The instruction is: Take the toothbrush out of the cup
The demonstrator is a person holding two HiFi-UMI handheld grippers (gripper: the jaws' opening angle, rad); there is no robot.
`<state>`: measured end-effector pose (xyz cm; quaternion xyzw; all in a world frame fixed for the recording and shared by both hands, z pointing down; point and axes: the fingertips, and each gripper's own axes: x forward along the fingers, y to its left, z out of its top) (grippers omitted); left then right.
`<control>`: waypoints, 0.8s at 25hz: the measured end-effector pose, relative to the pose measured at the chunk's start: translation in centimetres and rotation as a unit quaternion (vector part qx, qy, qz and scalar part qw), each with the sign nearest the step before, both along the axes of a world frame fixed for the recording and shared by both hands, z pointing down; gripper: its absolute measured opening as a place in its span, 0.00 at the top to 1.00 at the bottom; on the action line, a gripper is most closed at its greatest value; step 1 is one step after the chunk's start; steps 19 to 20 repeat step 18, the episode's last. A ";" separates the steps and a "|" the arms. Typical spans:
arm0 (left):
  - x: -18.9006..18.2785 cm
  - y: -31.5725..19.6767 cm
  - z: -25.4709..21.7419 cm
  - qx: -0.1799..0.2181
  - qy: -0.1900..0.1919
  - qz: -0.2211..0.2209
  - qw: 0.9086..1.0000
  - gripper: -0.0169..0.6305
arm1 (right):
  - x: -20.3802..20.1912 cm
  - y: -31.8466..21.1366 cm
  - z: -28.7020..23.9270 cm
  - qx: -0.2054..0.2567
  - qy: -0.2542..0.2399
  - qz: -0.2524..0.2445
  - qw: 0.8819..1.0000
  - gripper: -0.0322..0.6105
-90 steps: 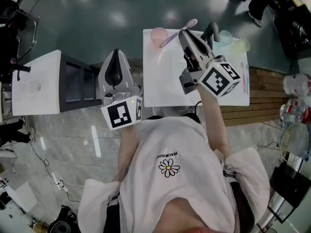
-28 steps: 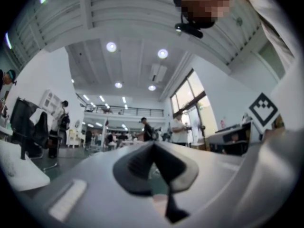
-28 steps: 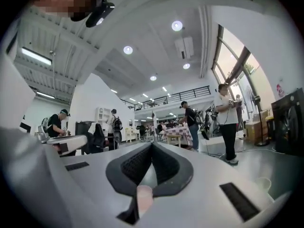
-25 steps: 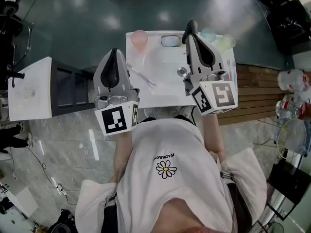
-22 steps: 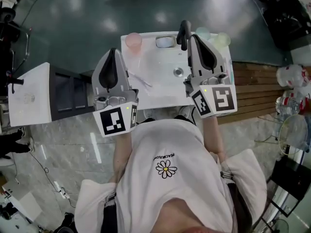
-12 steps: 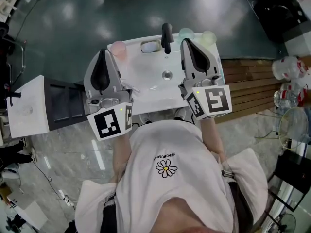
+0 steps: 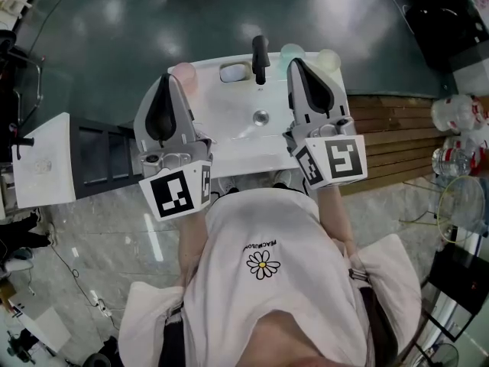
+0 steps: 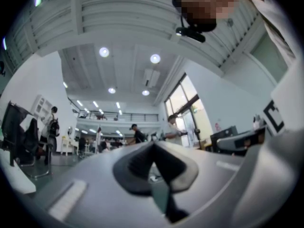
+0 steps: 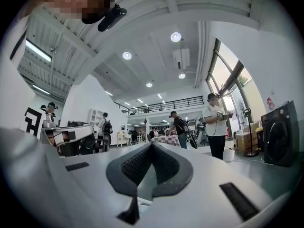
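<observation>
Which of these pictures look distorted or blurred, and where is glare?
Both gripper views: strong fisheye bending, dark rounded corners. Left gripper view: near jaws soft, ceiling lights glare. Head view: sharp, lamp reflections on the dark floor.

Open lab hall: mezzanine railing [image 9: 178,104], ceiling spotlights [image 9: 175,36], freestanding washbasin [image 7: 233,109].

Faucet [image 7: 260,56] at the basin's [image 7: 229,105] back edge, one cup [image 7: 183,73] left, two cups [image 7: 291,50] right.
</observation>
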<state>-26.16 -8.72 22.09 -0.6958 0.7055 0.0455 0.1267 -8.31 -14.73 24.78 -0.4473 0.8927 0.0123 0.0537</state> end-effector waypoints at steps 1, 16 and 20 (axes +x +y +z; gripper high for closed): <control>0.0 0.0 0.0 -0.001 0.000 -0.001 1.000 0.96 | 0.0 0.0 0.1 -0.001 0.001 -0.001 1.000 0.95; 0.6 -0.4 1.0 -0.018 -0.005 0.006 1.000 0.96 | 0.0 0.2 1.4 -0.010 0.015 0.000 1.000 0.95; 0.7 -0.5 1.0 -0.019 -0.008 0.007 1.000 0.96 | 0.0 0.1 1.5 -0.010 0.017 0.001 1.000 0.95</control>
